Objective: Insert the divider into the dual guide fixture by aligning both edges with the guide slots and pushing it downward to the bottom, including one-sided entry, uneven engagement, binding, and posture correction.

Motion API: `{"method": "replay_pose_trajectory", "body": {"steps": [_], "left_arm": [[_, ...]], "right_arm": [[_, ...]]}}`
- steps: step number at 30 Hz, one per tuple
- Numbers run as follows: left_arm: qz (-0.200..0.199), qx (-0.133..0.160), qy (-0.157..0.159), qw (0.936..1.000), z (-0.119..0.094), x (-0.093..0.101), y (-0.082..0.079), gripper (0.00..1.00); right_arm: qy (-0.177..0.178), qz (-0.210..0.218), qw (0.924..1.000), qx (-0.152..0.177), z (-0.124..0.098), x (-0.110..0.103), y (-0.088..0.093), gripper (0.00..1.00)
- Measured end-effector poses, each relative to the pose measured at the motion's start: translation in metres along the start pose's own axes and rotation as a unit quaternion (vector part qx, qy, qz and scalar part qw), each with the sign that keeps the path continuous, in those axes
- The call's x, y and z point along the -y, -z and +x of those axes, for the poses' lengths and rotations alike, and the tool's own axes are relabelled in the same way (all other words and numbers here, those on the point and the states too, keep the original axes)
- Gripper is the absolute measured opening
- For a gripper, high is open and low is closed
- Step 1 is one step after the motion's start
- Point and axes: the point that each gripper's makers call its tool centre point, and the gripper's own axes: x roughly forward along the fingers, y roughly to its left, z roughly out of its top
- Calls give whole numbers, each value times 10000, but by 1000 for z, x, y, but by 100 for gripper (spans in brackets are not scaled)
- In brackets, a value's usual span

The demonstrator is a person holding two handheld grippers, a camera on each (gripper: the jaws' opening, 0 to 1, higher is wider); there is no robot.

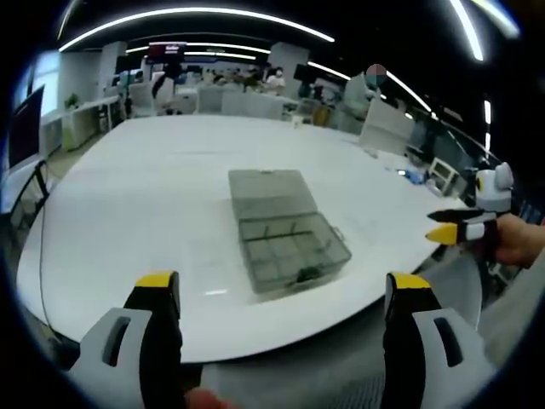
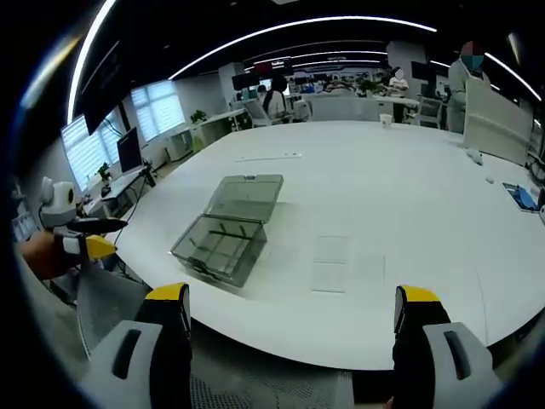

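L tongs (image 1: 283,294) up front in the left gripper view, jaws spread wide, yellow tips well apart, nothing between 'em, released. Ahead of those tips, on the big white table (image 1: 153,196), sits the clear plastic box (image 1: 285,234), lid flipped open and lying flat on the far side, compartment tray nearer the tongs. Small dark bits in the tray's near corner, too small to tell what. Can't pick out a divider for certain; thin dark strips inside the tray, that's all I can say. Box is near the table's front edge, slightly R of centre between the jaws.

Off to the R of the L tongs, the other tongs come in, held by a hand (image 1: 518,240), yellow tips close together there, hanging off the table edge, well apart from the box.

Right gripper view now: R tongs (image 2: 291,315) also splayed open, empty, tips short of the table edge (image 2: 358,341). Box (image 2: 228,230) ahead and to the L of the jaws' midline, lid open toward the far side. A few flat clear sheets (image 2: 345,262) lie on the table just R of the box, straight ahead of the tongs. L tongs poke in from the L, well clear of the box. Office desks and ppl far behind.
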Motion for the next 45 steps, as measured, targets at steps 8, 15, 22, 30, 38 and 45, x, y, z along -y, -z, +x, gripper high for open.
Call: {"method": "replay_pose_trajectory", "body": {"steps": [8,15,22,30,38,45], "left_arm": [[9,-18,2,10000,0,0,0,98],[3,-39,17,10000,0,1,1,98],[1,-57,26,10000,0,1,2,98],[-29,-67,36,10000,1,0,2,98],[-21,-61,40,10000,1,0,2,98],[-21,-50,33,10000,1,0,2,98]], "right_arm": [[-17,-9,10000,-19,0,-1,0,99],[-24,-11,10000,-34,0,-1,1,99],[-21,-6,10000,-48,0,-1,1,99],[-12,5,10000,-49,0,-1,1,99],[1,16,10000,-43,1,0,2,99],[6,10,10000,-39,1,1,2,99]]}}
